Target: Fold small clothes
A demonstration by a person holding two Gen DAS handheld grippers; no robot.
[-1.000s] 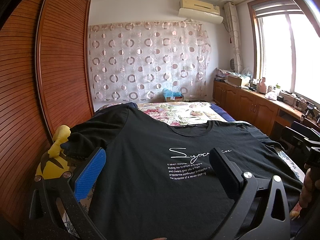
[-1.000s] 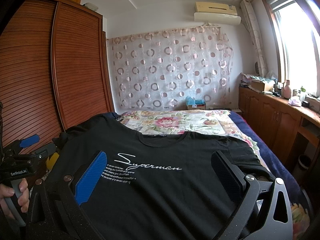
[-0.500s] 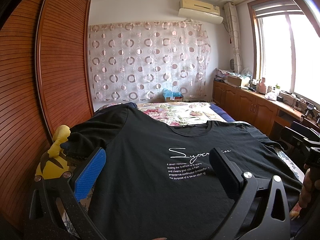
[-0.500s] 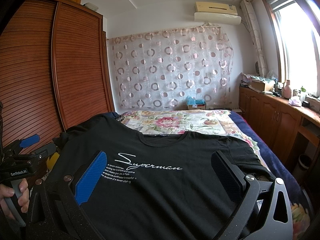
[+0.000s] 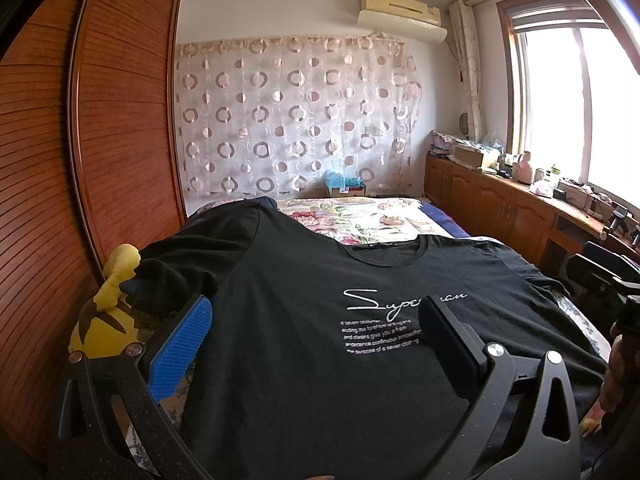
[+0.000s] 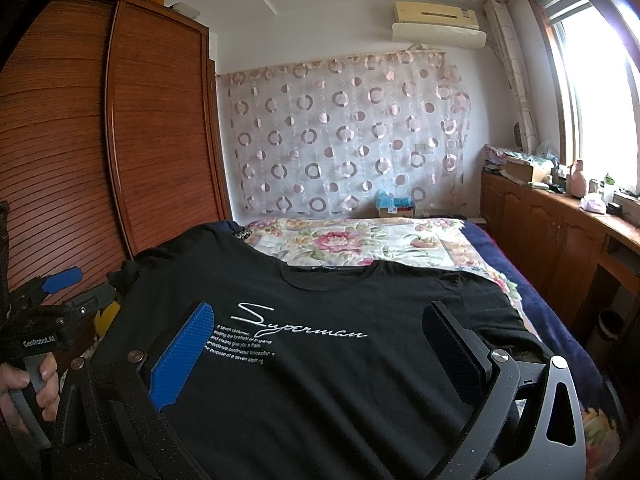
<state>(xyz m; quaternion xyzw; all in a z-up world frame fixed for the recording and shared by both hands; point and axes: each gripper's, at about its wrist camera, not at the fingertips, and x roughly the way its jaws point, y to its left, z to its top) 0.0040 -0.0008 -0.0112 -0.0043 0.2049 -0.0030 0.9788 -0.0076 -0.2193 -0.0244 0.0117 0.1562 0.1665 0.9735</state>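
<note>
A black T-shirt (image 5: 304, 320) with white "Superman" script lies spread front-up on the bed, collar towards the far end; it also shows in the right wrist view (image 6: 320, 360). My left gripper (image 5: 316, 320) is open and empty, held above the shirt's left half. My right gripper (image 6: 320, 324) is open and empty, held above the shirt's right half. The left gripper also shows at the left edge of the right wrist view (image 6: 52, 300). The shirt's left sleeve (image 5: 172, 276) is bunched near a yellow plush toy.
The bed has a floral cover (image 5: 360, 220) beyond the shirt. A yellow plush toy (image 5: 106, 320) sits at the bed's left edge beside a wooden wardrobe (image 5: 80, 160). Wooden cabinets (image 6: 560, 232) with clutter run under the window on the right.
</note>
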